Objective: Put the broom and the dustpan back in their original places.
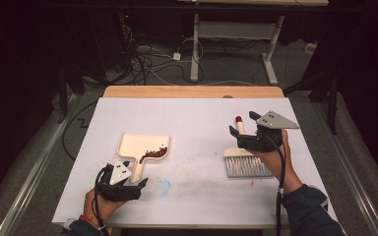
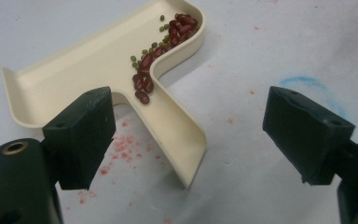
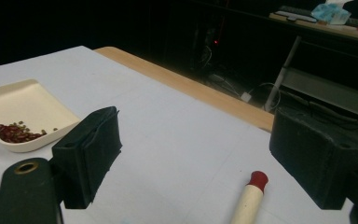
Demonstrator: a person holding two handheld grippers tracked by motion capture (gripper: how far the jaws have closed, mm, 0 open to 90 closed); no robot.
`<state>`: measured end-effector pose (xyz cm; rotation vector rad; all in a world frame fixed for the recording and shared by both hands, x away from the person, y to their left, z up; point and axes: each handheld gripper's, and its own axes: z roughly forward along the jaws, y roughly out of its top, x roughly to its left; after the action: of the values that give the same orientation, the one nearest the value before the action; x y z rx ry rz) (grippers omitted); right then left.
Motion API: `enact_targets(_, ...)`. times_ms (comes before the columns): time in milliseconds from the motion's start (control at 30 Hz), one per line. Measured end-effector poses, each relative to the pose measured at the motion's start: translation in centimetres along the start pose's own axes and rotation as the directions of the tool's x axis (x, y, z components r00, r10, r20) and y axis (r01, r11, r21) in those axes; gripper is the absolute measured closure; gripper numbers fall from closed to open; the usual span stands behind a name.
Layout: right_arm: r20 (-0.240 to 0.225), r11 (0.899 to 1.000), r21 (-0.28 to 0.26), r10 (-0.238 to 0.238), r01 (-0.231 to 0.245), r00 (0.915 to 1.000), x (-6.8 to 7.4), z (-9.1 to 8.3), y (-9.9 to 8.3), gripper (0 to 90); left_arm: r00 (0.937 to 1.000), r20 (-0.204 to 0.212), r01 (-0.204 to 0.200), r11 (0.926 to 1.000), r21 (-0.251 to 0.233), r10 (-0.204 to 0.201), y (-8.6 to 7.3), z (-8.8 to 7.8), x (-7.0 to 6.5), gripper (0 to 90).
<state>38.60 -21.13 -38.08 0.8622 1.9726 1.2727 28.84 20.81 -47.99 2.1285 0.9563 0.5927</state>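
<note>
Left gripper [image 2: 186, 135]: jaws wide apart, holding nothing, the cream dustpan [image 2: 74, 70] handle lying between them, untouched; beans [image 2: 161, 46] heaped at the pan's 1 o'clock corner. Right gripper [image 3: 196, 158]: jaws wide apart, empty, above the brush [image 1: 248, 164], whose red-tipped handle [image 3: 249, 198] points to 12 o'clock.

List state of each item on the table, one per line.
Left claw: open, cream handle between the jaws, ungripped.
Right claw: open, over the brush handle.
Cream plastic dustpan: flat on table, holds beans.
Red and green beans: piled in the pan's corner.
Red-tipped cream brush: lying on table.
</note>
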Motion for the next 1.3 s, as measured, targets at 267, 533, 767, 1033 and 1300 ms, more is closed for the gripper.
enact_targets(267,-0.025,0.999,-0.021,-0.035,0.034,0.9991,0.5,-1.3,0.1,16.7,0.9998,0.005,-0.02,0.9998,-0.001,0.02,0.1,0.1,-0.2,16.7)
enact_targets(533,-0.024,0.997,-0.026,-0.073,0.073,0.997,0.8,-2.7,-0.2,16.7,0.9998,-0.01,-0.018,0.9998,-0.008,0.018,0.0,-0.1,-0.1,16.7)
enact_targets(767,-0.032,0.995,-0.034,-0.096,0.094,0.9949,0.9,-3.7,-0.7,16.7,0.9995,-0.009,-0.032,0.9995,0.003,0.032,0.1,0.0,-0.4,16.7)
enact_targets(1033,-0.039,0.991,-0.034,-0.129,0.128,0.9908,0.9,-4.7,-2.4,17.7,0.999,-0.012,-0.043,0.9991,-0.005,0.043,0.1,0.0,-0.4,16.7)
enact_targets(1300,-0.028,0.987,-0.057,-0.151,0.149,0.9881,1.1,-5.7,-3.9,17.1,0.9986,-0.012,-0.052,0.9986,-0.008,0.051,0.1,-0.1,-0.5,16.7)
